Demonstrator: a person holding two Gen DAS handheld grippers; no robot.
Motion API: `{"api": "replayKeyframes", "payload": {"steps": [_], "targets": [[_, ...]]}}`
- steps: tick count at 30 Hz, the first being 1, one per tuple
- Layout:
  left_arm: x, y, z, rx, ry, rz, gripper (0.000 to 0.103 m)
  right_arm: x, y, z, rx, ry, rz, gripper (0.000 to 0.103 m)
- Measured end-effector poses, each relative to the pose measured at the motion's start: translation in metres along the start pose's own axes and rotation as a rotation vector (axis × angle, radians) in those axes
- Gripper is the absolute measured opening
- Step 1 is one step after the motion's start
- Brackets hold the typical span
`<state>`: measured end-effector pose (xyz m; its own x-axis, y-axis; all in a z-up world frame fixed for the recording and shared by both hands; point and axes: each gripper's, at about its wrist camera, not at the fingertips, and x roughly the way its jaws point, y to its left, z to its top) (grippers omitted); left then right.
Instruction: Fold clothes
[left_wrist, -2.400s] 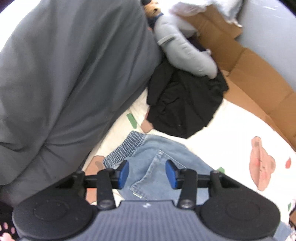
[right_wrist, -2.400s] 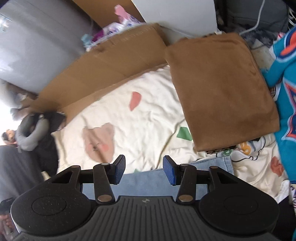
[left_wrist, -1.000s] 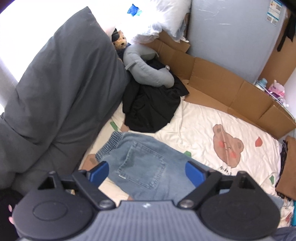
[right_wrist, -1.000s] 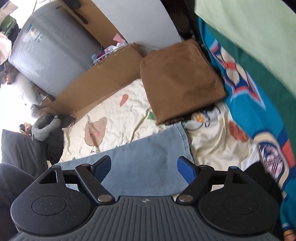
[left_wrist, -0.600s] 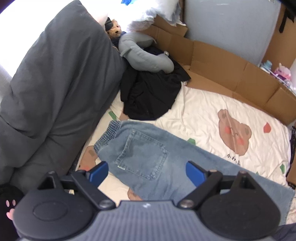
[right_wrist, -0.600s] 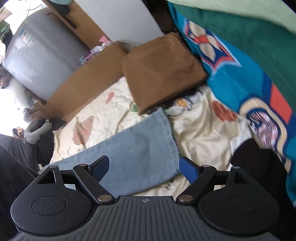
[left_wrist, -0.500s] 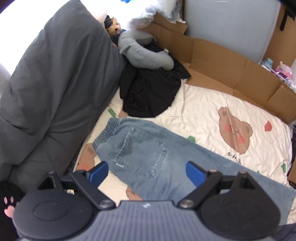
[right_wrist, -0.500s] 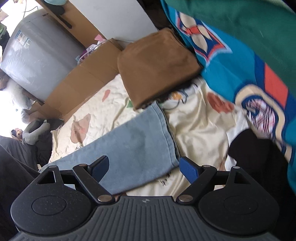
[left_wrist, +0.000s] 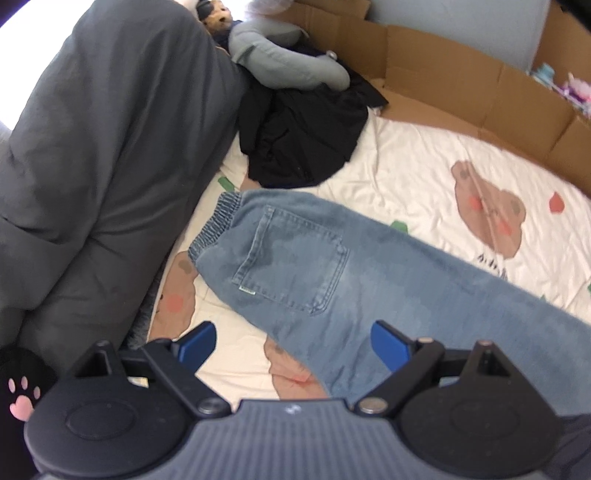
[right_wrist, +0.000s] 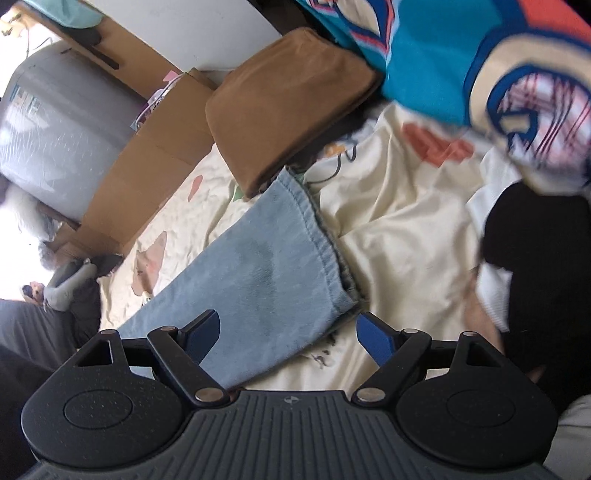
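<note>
Bed (left_wrist: 413, 155): jeans (left_wrist: 332, 266) lie flat across it, folded lengthwise, waistband by the grey duvet (left_wrist: 103, 147), hem (right_wrist: 317, 236) touching the brown stack (right_wrist: 284, 110). Left tongs (left_wrist: 293, 341) wide open over the seat, gripping nothing. Right tongs (right_wrist: 288, 332) wide open over the hem corner, empty. Risk: pinching only the top layer or catching the sheet (right_wrist: 399, 221), so the fold skews; hem could also nudge the stack.

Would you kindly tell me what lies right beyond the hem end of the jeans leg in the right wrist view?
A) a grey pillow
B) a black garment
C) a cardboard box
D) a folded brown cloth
D: the jeans hem ends beside the folded brown cloth on the bed sheet.
</note>
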<state>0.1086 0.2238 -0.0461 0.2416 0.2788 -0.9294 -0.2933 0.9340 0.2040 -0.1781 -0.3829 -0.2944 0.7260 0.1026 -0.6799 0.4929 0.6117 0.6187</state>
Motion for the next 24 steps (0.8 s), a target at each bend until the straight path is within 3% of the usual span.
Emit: {"api": "replayKeyframes", "payload": {"steps": [8, 17, 24], "targets": [[0.018, -0.007, -0.005, 0.011, 0.029, -0.002, 0.092, 0.056, -0.027, -0.011, 0.209, 0.030, 0.040, 0.081], [0.044, -0.006, -0.020, 0.035, 0.086, 0.040, 0.092, 0.085, -0.064, -0.012, 0.391, 0.004, 0.044, 0.081], [0.047, -0.002, -0.023, 0.040, 0.097, 0.067, 0.092, 0.094, -0.078, -0.011, 0.406, -0.026, 0.047, 0.081]]}}
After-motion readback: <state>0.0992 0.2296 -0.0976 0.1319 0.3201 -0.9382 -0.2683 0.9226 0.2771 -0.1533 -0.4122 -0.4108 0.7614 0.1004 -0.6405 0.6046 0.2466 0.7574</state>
